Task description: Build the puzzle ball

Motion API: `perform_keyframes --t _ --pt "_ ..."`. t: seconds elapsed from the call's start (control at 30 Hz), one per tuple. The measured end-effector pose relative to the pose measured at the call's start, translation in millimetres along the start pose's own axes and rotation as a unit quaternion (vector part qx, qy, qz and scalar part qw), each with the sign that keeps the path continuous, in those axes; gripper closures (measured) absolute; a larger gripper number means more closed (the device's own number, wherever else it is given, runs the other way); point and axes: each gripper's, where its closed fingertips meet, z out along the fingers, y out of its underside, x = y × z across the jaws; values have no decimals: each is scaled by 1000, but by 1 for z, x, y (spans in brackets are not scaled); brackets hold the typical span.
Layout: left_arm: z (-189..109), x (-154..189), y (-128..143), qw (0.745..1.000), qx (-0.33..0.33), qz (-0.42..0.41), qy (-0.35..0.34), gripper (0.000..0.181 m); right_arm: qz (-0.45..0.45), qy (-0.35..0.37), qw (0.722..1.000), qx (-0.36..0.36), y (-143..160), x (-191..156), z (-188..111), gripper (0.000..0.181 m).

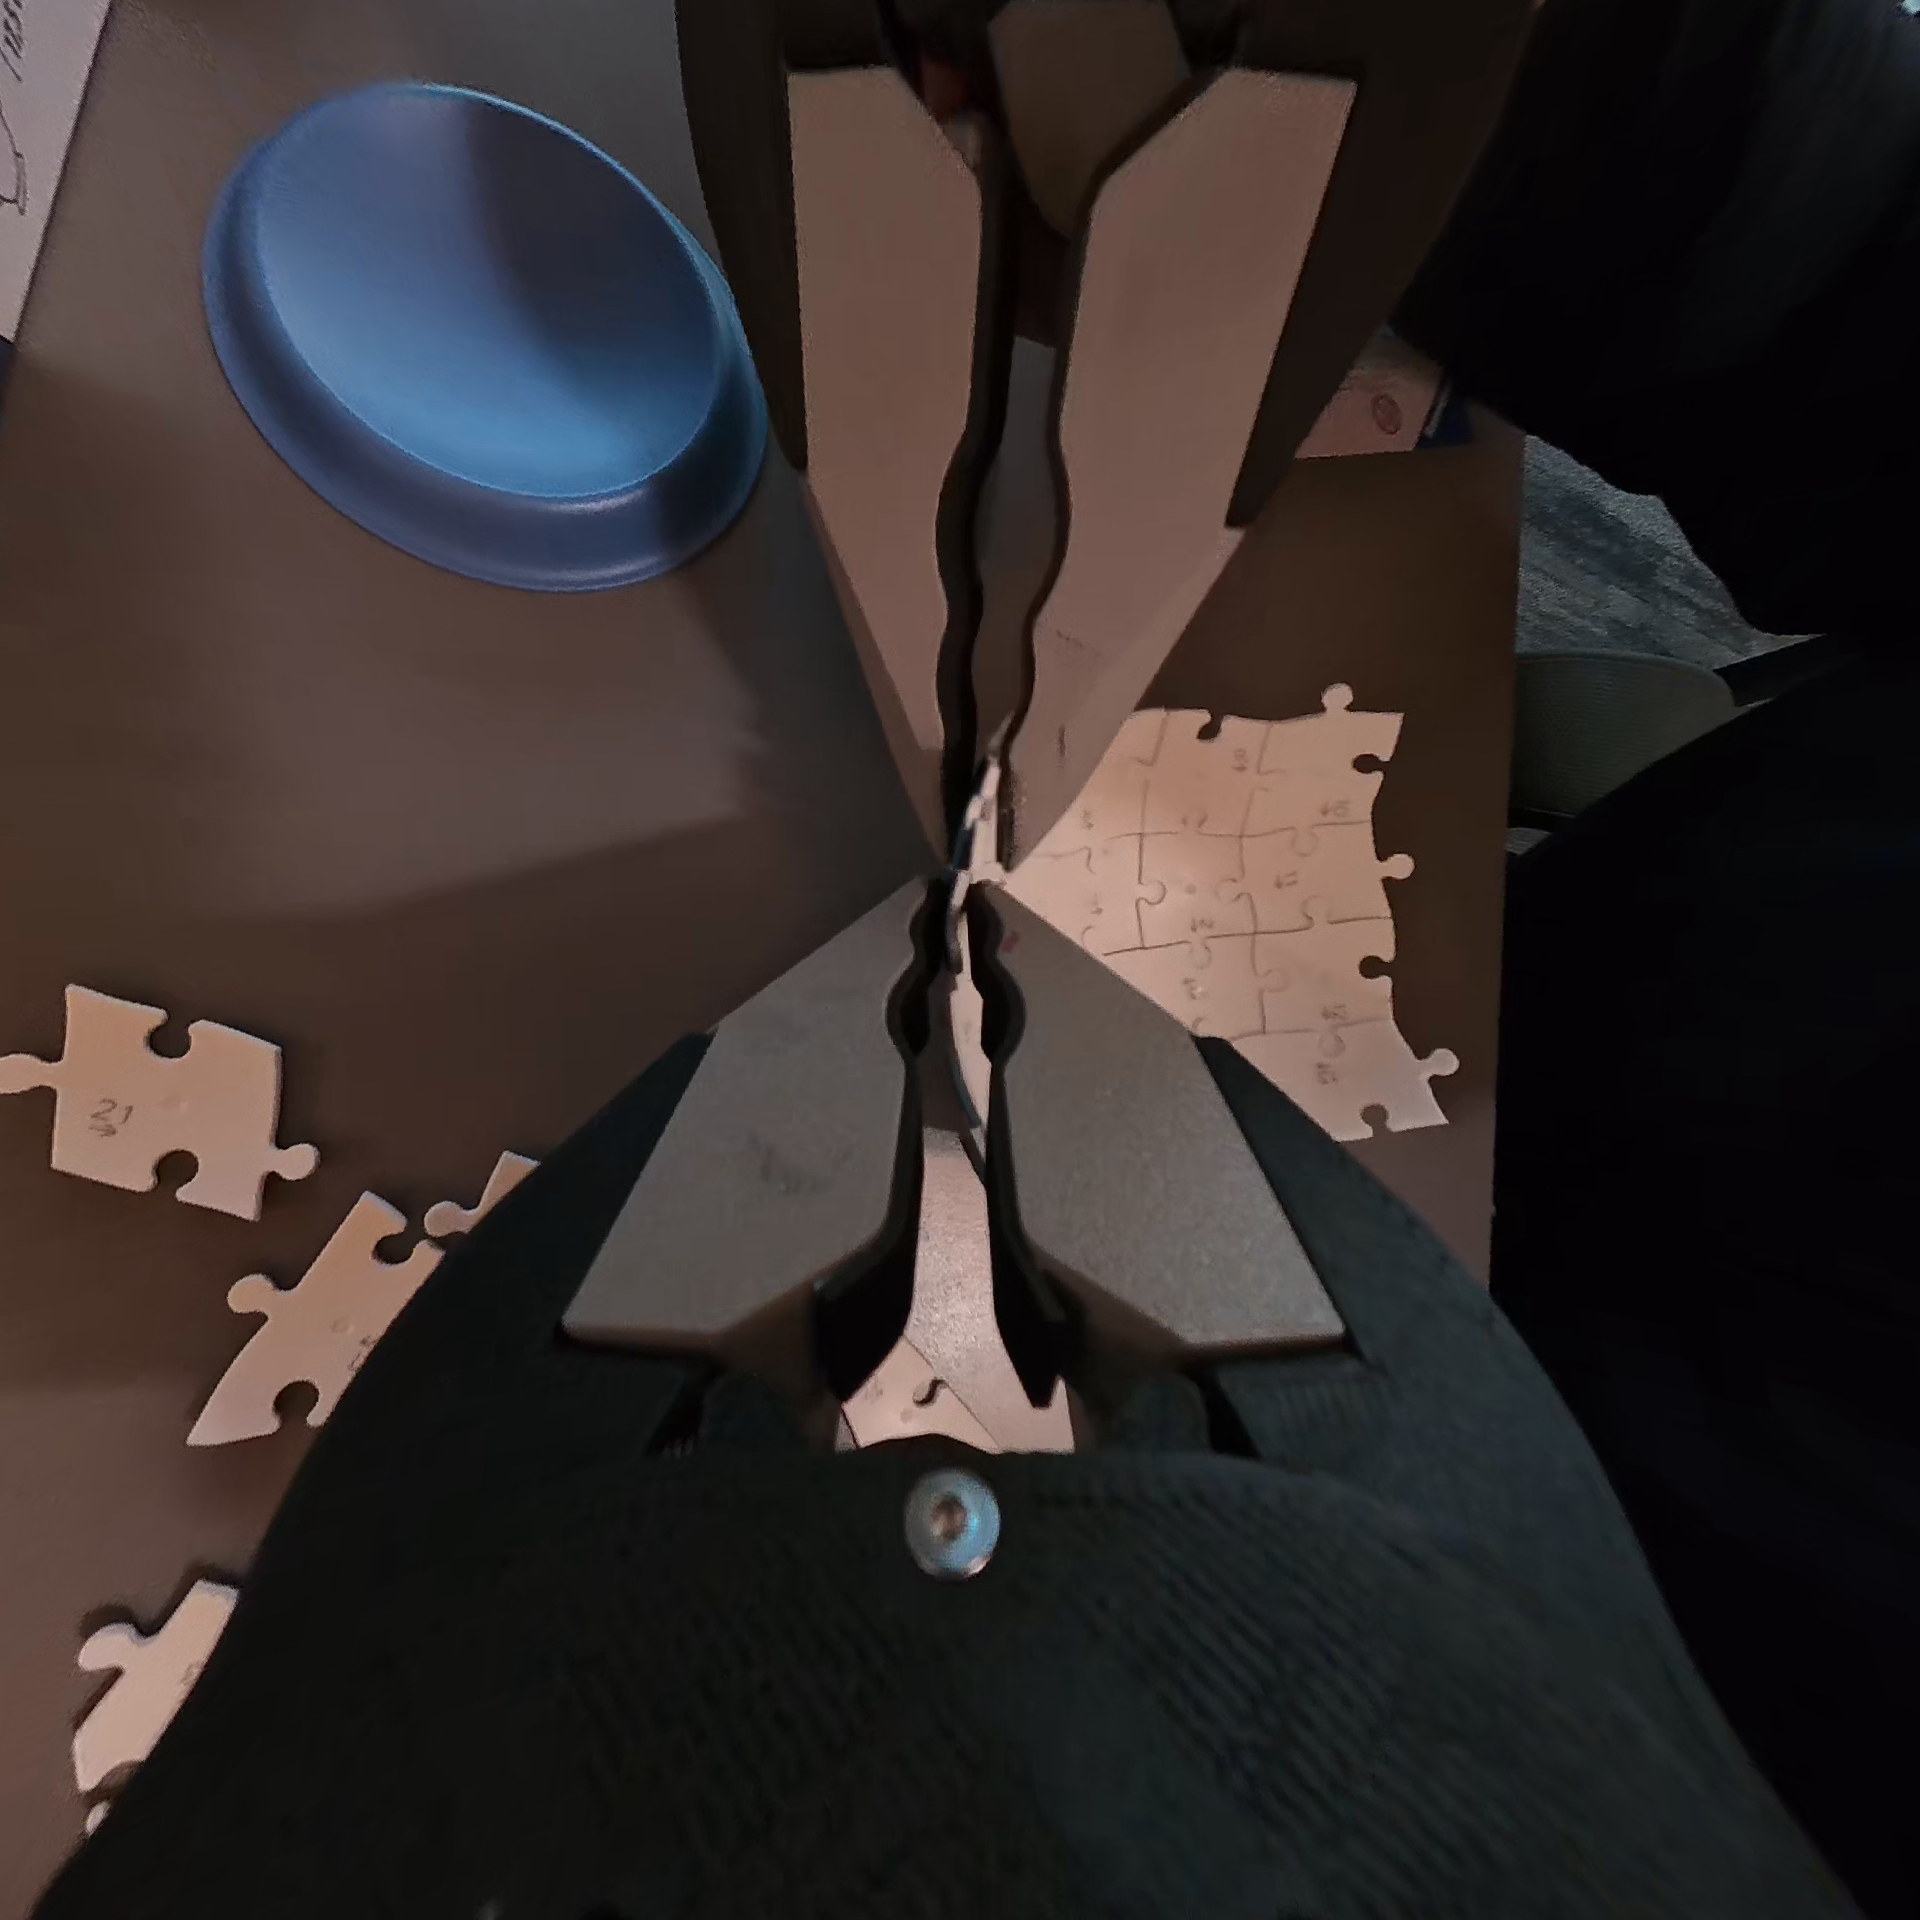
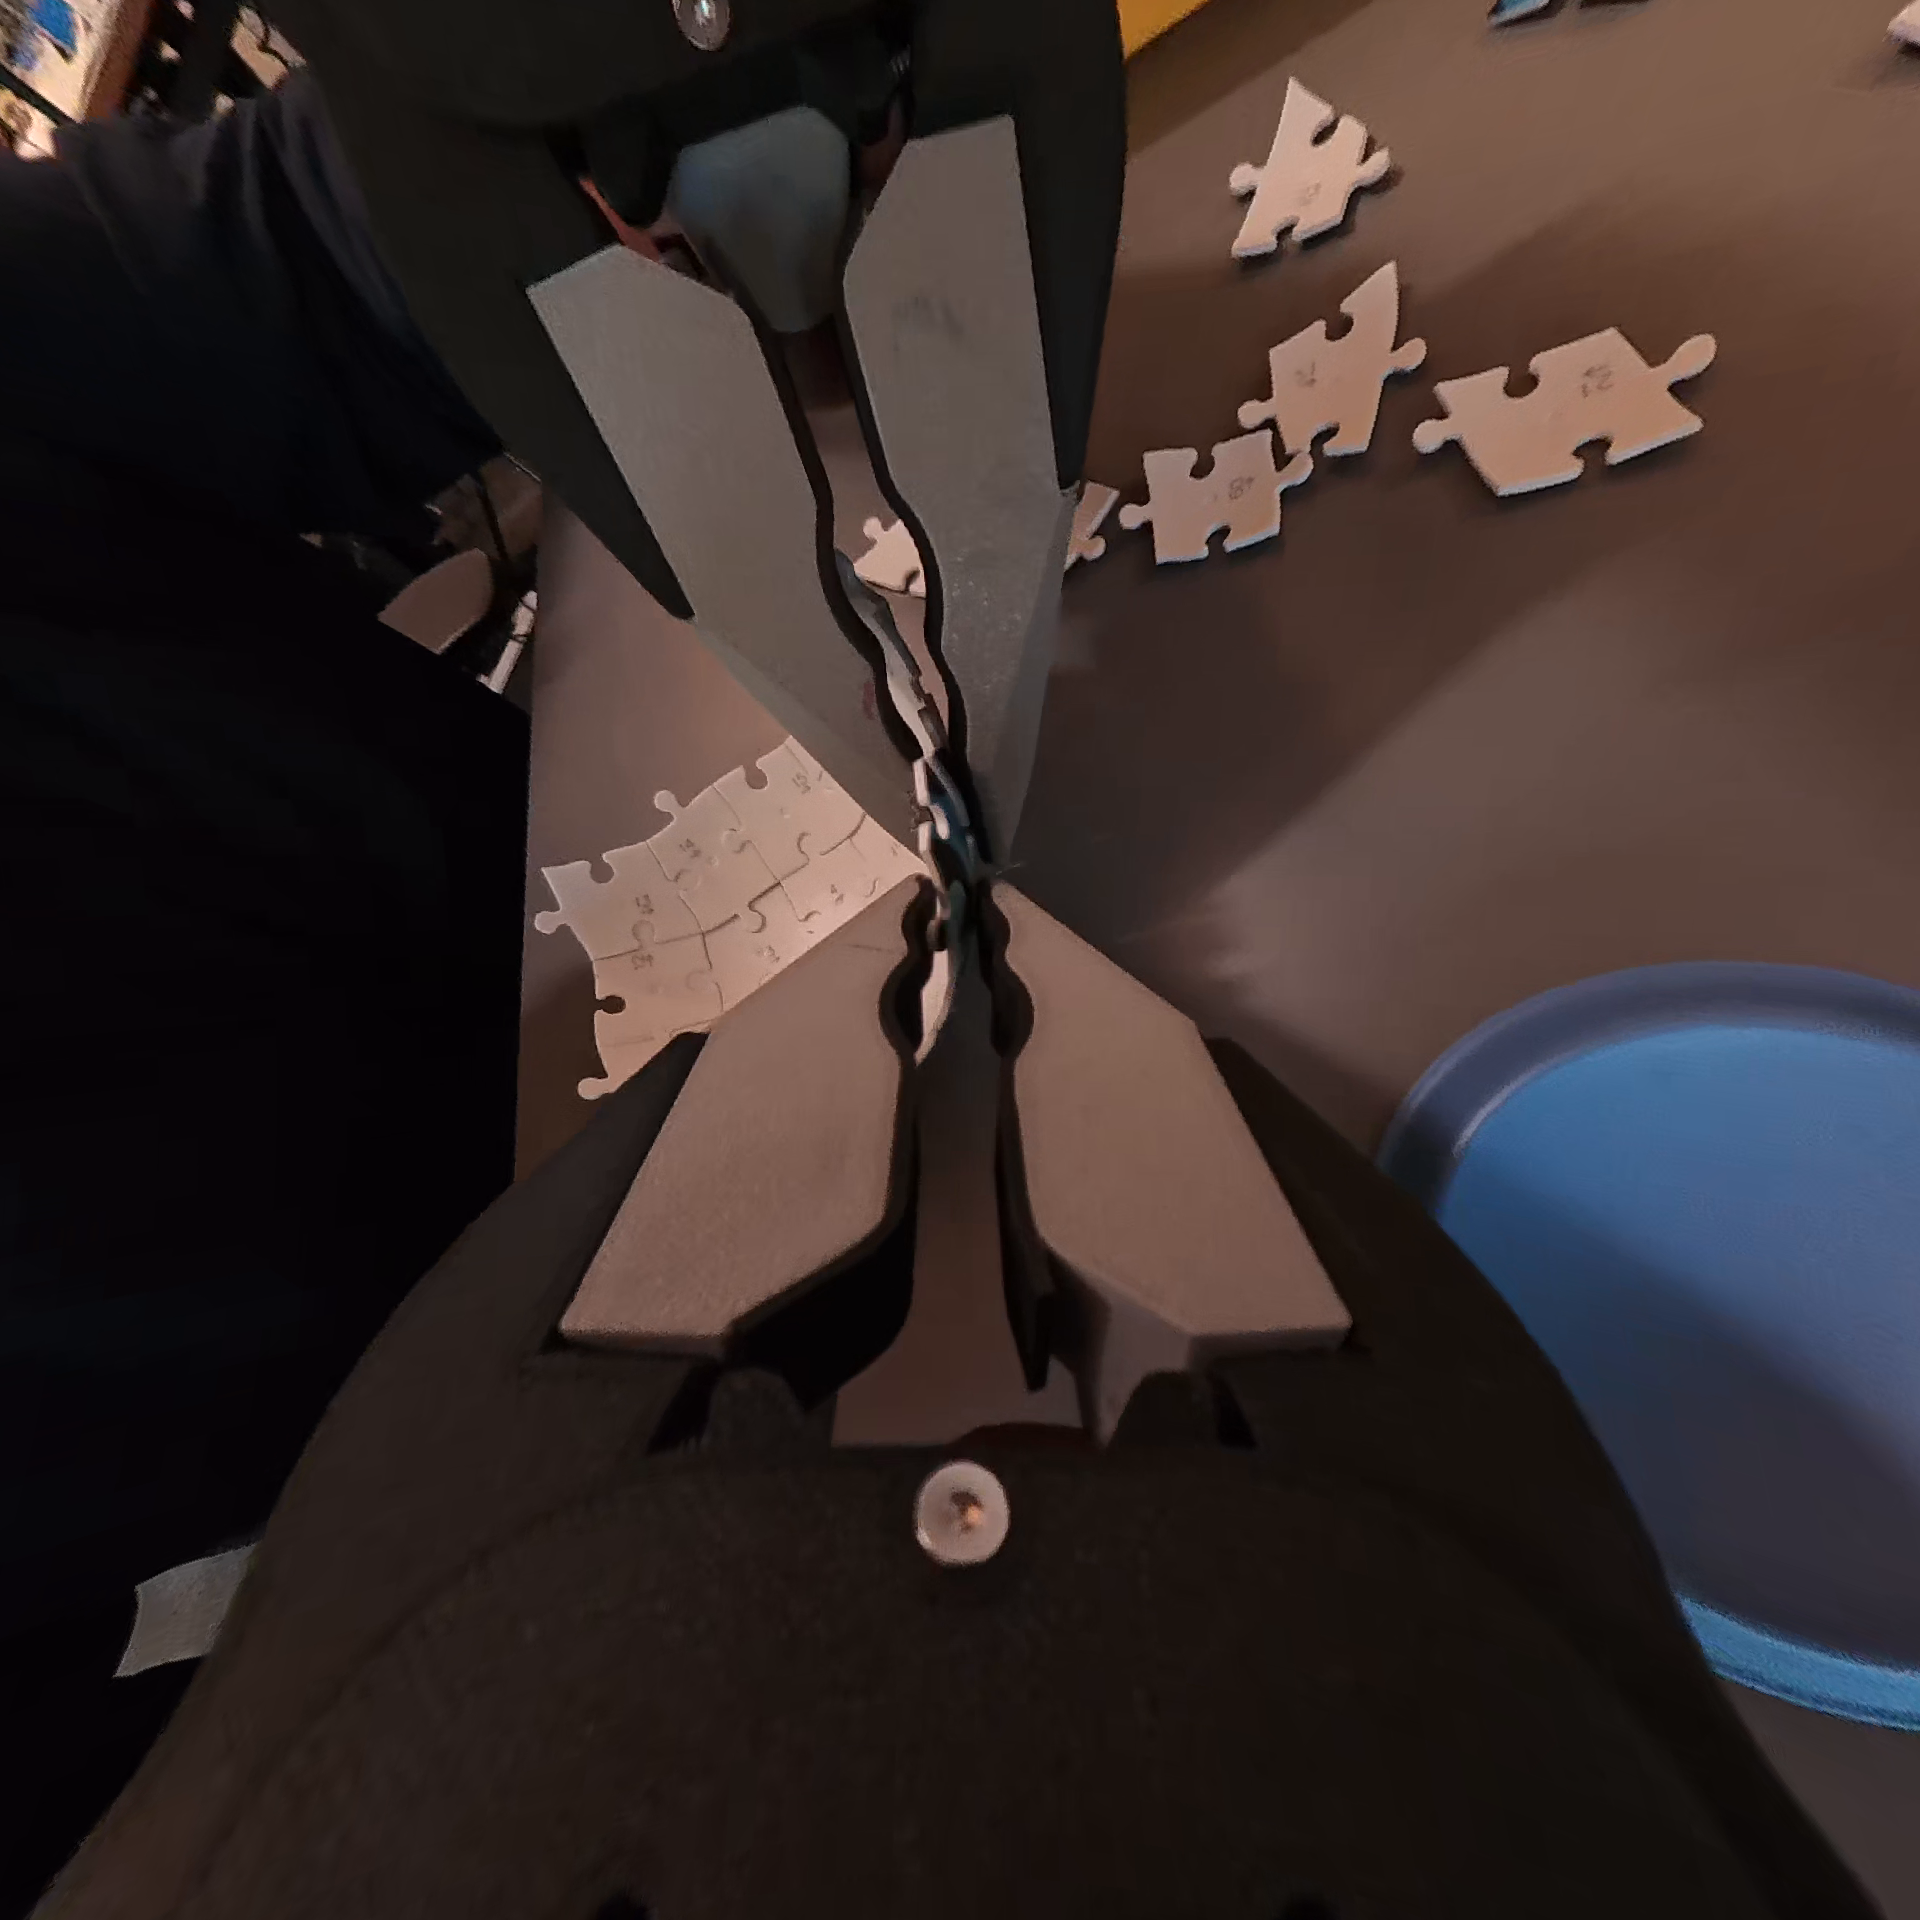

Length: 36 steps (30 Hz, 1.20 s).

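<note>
Left tongs [image 1: 961, 914] and right tongs [image 1: 977, 800] meet tip to tip at frame centre, each pinching thin white interlocking puzzle pieces [image 2: 951, 831] edge-on (light, flexible; grip near tabs). Joined white sheet [image 1: 1247, 914] lies centre-right on tabletop [image 1: 416, 779].

Lower left of the left wrist view is cluttered by loose puzzle pieces [image 1: 171, 1112]; upper left is blocked by a blue dish [image 1: 478, 332]. Bare table [image 1: 416, 790] is left open between them.
</note>
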Motion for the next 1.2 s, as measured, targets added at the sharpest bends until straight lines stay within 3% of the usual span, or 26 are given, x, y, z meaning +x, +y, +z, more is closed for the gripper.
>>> perform_keyframes --t 0.27,0.53,0.97,1.07,1.2 --pt "0 -1 2 1000 -8 0 -3 179 -33 43 998 -13 0 2 1 181" --pt "-2 1 -1 1000 -1 2 -3 180 -15 10 1000 7 -4 -1 -2 179" --pt "-3 2 5 1000 -19 -11 2 179 -21 27 999 3 -4 0 2 181" --pt "-16 -3 0 1000 -7 -22 -17 158 -14 19 1000 6 -4 1 0 181" --pt "-57 -4 -24 996 55 -21 -61 152 -16 16 1000 12 -6 -2 -4 170"
